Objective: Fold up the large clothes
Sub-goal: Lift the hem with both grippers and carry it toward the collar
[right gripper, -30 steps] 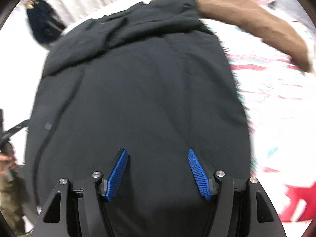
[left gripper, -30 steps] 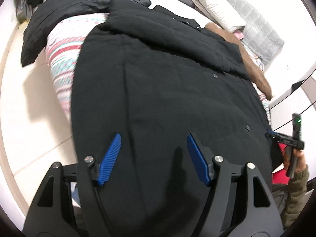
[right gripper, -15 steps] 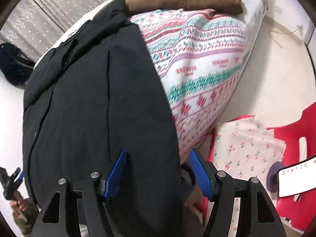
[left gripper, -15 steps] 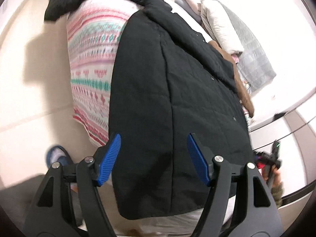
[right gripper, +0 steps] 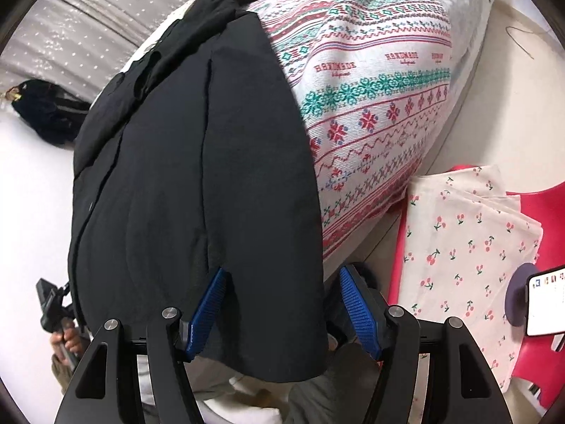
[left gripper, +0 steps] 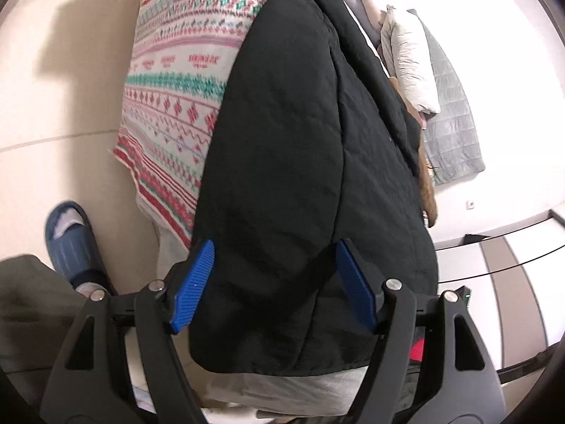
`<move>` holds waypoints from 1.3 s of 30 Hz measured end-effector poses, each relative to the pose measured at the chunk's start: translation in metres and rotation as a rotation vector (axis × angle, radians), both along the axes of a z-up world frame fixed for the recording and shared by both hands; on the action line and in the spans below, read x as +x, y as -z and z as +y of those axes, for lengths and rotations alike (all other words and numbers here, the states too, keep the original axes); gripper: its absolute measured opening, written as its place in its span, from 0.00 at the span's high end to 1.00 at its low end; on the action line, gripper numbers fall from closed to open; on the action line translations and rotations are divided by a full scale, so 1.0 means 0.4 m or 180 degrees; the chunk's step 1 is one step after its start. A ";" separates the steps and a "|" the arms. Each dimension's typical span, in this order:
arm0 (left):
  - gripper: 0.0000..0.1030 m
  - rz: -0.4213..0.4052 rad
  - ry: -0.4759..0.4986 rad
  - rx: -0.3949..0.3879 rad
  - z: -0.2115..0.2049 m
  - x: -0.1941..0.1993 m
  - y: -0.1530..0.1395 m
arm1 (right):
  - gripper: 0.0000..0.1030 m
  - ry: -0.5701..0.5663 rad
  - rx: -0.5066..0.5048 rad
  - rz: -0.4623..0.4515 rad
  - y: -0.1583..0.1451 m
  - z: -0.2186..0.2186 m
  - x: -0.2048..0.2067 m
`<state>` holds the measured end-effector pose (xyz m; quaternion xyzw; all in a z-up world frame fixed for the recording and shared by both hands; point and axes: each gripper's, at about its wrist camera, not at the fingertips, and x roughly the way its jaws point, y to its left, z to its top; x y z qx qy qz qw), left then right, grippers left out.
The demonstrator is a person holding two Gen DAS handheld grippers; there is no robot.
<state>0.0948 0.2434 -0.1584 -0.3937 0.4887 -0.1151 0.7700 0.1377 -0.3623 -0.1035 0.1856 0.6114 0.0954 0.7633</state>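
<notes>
A large black quilted coat (left gripper: 303, 162) lies spread along the bed, its hem hanging over the near edge; it also shows in the right wrist view (right gripper: 197, 162). My left gripper (left gripper: 275, 286) is open, its blue fingers (left gripper: 192, 282) spread on either side of the hem near the coat's left corner. My right gripper (right gripper: 286, 312) is open around the hem's right corner, its fingers (right gripper: 208, 311) not closed on the cloth.
A patterned red, green and white blanket (left gripper: 176, 81) covers the bed (right gripper: 381, 81). Pillows and a grey quilt (left gripper: 445, 113) lie at the far end. A blue slipper (left gripper: 67, 240) is on the floor. A cherry-print cloth (right gripper: 459, 240) lies on a red chair, with a phone (right gripper: 547, 304) beside it.
Both grippers pulled back and down from over the coat's middle to its hem at the bed's near edge. Both stayed open.
</notes>
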 end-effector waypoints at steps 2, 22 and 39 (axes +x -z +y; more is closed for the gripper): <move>0.30 0.0007 -0.0014 -0.0077 -0.002 -0.002 0.006 | 0.41 -0.0045 0.0021 0.0002 0.003 0.006 0.004; 0.81 -0.0267 0.0013 -0.0073 -0.034 -0.053 -0.002 | 0.88 -0.0196 0.0051 -0.0190 -0.029 0.031 -0.007; 0.23 0.0445 -0.0558 -0.0824 0.045 -0.102 0.155 | 0.70 -0.0106 0.0070 -0.0164 -0.037 0.030 0.010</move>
